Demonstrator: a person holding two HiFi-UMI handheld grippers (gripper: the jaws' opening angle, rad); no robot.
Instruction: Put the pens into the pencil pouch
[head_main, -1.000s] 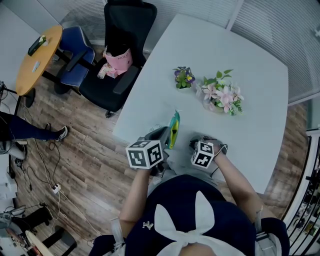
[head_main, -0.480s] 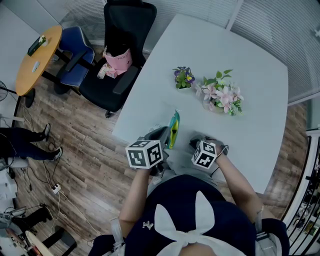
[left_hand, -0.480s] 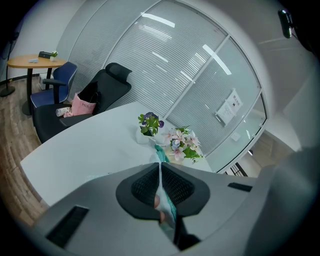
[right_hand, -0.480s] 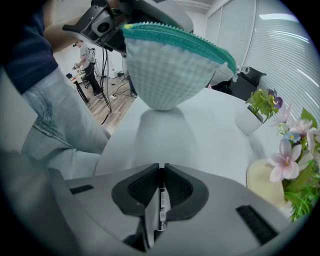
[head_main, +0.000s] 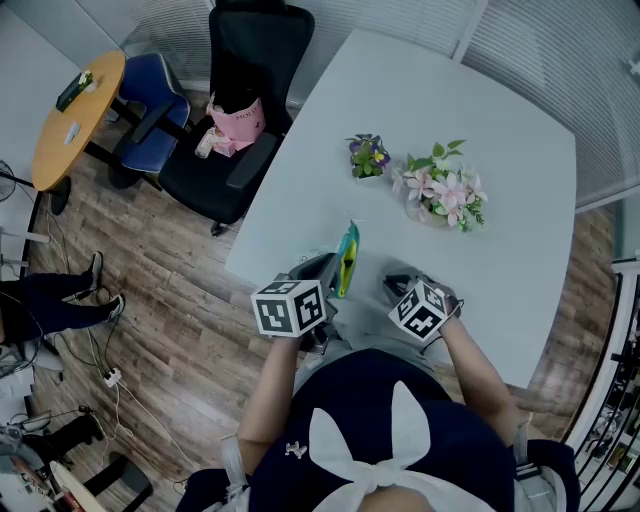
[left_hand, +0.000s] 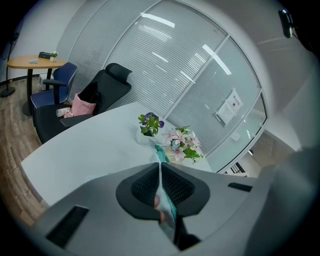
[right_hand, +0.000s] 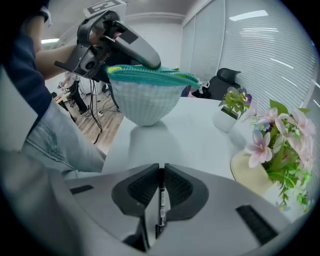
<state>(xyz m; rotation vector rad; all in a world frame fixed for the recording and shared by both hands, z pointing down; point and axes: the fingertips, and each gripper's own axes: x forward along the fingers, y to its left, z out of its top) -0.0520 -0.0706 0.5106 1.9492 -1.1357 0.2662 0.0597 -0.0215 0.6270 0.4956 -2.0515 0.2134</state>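
Between right tool's (right_hand: 161, 170) pads (right_hand: 145, 189), a black pen (right_hand: 161, 199)

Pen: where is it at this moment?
In the right gripper view, the pen stands clamped in the right gripper, whose jaws have just been closing on it, above the table; the pouch hangs from the left gripper just ahead.

Pen (right_hand: 160, 200): lower end hidden inside right tongs (right_hand: 161, 169); its print too small to read. Bystander's legs (head_main: 45, 299), 9 o'clock, cut by head view's edge
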